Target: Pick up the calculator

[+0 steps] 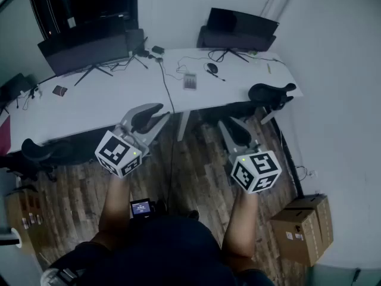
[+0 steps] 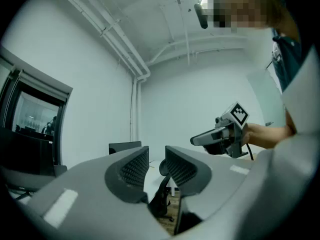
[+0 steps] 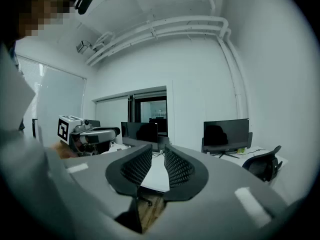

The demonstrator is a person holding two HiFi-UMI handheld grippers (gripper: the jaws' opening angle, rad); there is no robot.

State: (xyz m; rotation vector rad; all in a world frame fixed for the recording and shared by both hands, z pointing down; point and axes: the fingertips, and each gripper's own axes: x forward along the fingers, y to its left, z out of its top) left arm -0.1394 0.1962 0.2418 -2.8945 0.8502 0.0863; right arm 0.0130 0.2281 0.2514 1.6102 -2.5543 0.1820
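The long white desk [image 1: 107,100] runs across the top of my head view, with one dark monitor [image 1: 83,51] at its left and another [image 1: 238,25] at the far right. A black chair [image 1: 271,94] sits at the desk's right end, and a cardboard box [image 1: 303,228] stands on the wood floor [image 1: 196,177] by the right wall.

I have both bare forearms stretched forward side by side, and both grippers hang over the floor, short of the desk's near edge. The left gripper [image 1: 159,112] points up and to the right towards the desk. Its own view shows the jaws a narrow gap apart, with only the room visible between them. The right gripper [image 1: 231,123] sits well apart from the left one and leans slightly left. Its jaws also stand a little apart and grip nothing.

The calculator [image 1: 189,80] lies flat on the desk near the middle, beyond both grippers and roughly between their lines. It touches neither, and a black mouse [image 1: 212,68] lies just to its right.
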